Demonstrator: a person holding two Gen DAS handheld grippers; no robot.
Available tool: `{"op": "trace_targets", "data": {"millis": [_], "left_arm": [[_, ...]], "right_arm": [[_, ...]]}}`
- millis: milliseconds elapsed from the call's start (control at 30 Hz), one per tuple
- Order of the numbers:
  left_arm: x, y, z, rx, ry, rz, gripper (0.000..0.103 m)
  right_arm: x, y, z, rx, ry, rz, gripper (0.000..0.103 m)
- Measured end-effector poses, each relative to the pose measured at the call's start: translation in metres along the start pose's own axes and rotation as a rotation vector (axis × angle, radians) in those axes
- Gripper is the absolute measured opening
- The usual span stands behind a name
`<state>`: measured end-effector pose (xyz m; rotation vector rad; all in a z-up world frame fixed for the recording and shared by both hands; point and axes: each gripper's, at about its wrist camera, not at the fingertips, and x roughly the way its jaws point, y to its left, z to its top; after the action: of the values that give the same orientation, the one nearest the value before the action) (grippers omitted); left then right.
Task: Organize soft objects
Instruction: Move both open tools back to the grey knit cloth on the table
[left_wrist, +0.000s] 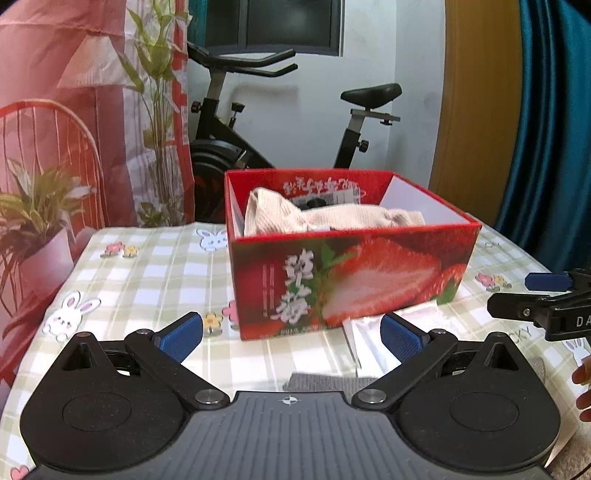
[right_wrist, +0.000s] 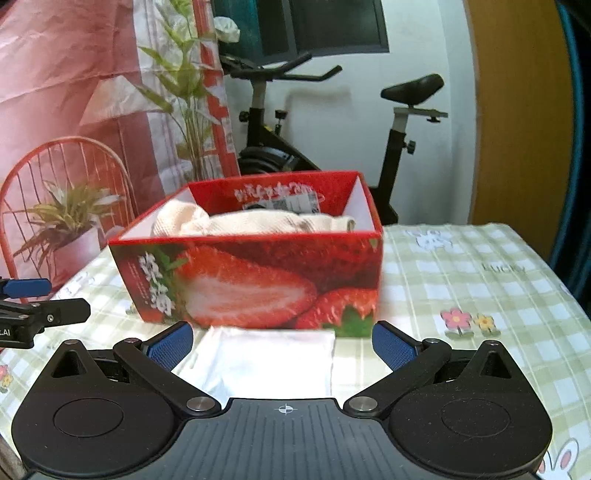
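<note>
1. A red cardboard box printed with strawberries (left_wrist: 347, 280) stood on the table under a green-and-white checked cloth with rabbits and flowers (left_wrist: 147, 266).
2. Inside the box lay a crumpled beige ribbed knit garment (left_wrist: 317, 218), heaped toward the box's left side and reaching just above the near rim.
3. A flat white folded cloth (right_wrist: 266, 362) lay on the tablecloth just in front of the box, its far edge touching or nearly touching the box's front wall.
4. The left gripper (left_wrist: 291, 338) hovered low over the table in front of the box, its blue-padded fingers spread wide apart and holding nothing.
5. The right gripper (right_wrist: 282, 343) was likewise spread wide, its blue pads on either side of the white cloth as seen from its own camera; whether they touched the cloth cannot be told.
6. In the left wrist view the white cloth's corner showed beside the left gripper's right finger.
7. Behind the table stood a black exercise bike (left_wrist: 258, 122), a potted green plant in a pink pot (left_wrist: 40, 229) and a red wire chair (right_wrist: 66, 177).
</note>
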<state>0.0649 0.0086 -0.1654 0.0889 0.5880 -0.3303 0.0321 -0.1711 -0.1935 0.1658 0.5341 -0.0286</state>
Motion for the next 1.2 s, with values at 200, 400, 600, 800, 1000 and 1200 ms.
{"op": "trace_targets", "data": {"millis": [200, 400, 600, 800, 1000, 1200], "left_arm": [[0.000, -0.001, -0.016, -0.021, 0.029, -0.002, 0.103], [-0.004, 0.001, -0.037, -0.052, 0.065, 0.007, 0.103], [-0.010, 0.008, -0.034, -0.077, 0.048, 0.023, 0.103], [-0.005, 0.009, -0.040, -0.093, 0.079, -0.009, 0.103], [0.001, 0.013, -0.047, -0.137, 0.102, -0.042, 0.102], [0.003, 0.018, -0.051, -0.189, 0.113, -0.075, 0.090]], "right_arm": [[-0.006, 0.000, -0.019, -0.017, 0.018, 0.008, 0.103], [-0.013, 0.001, -0.034, -0.023, 0.061, 0.036, 0.103], [-0.018, 0.000, -0.038, -0.040, 0.068, 0.000, 0.103], [-0.020, -0.003, -0.045, -0.038, 0.084, -0.019, 0.103], [-0.020, -0.007, -0.052, -0.033, 0.111, -0.053, 0.103], [-0.025, -0.020, -0.057, 0.024, 0.114, -0.085, 0.098]]}}
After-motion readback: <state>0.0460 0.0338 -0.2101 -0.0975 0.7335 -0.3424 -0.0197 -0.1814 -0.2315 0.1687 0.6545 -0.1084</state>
